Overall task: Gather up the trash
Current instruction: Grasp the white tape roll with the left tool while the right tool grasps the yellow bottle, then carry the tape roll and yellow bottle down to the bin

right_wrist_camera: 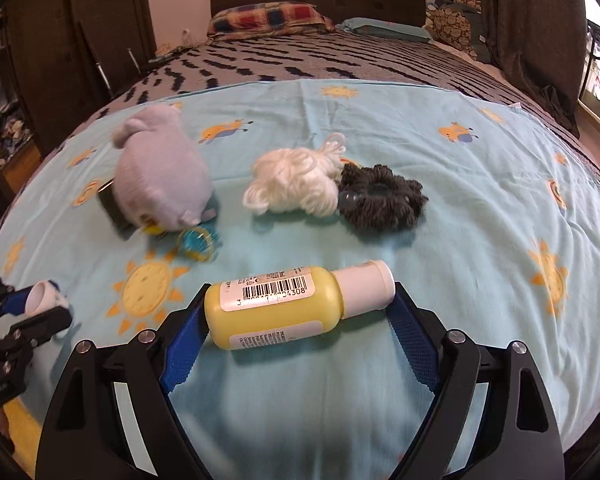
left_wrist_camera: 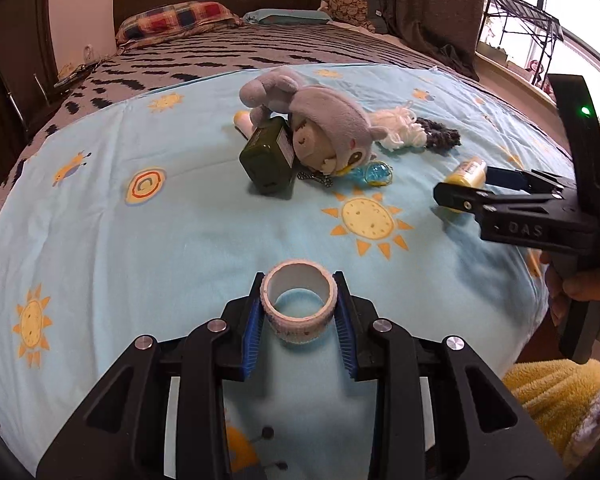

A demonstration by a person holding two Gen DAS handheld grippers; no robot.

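While both my tongs are at work: two pieces are between the fingers and nothing I can see is put away yet, so I judge the task is in its early part.

Left gripper (left_wrist_camera: 299, 312): its blue pads sit against both sides of the tape roll (left_wrist_camera: 299, 307), so it looks clamped on it. The roll stands with its hole upward, just over the blue sheet (left_wrist_camera: 100, 240).

Right gripper (right_wrist_camera: 296, 320): the jaws stand wide, one at each end of the yellow bottle (right_wrist_camera: 284, 308), which lies on its side across them. The pads seem to touch bottom and cap, so I take it as gripped, but how firmly I cannot tell.

Left on the sheet: the plush doll (left_wrist_camera: 320, 128) leaning on the green box (left_wrist_camera: 270, 158), the white yarn (right_wrist_camera: 296, 184) touching the dark scrunchie (right_wrist_camera: 382, 200), and the small blue trinket (right_wrist_camera: 198, 242) beside the doll.

Trash place: no bin or bag shows in either view, so I cannot say where these two must go.

Remaining work, in my judgement: carry roll and bottle away, then decide which of the other things are trash.
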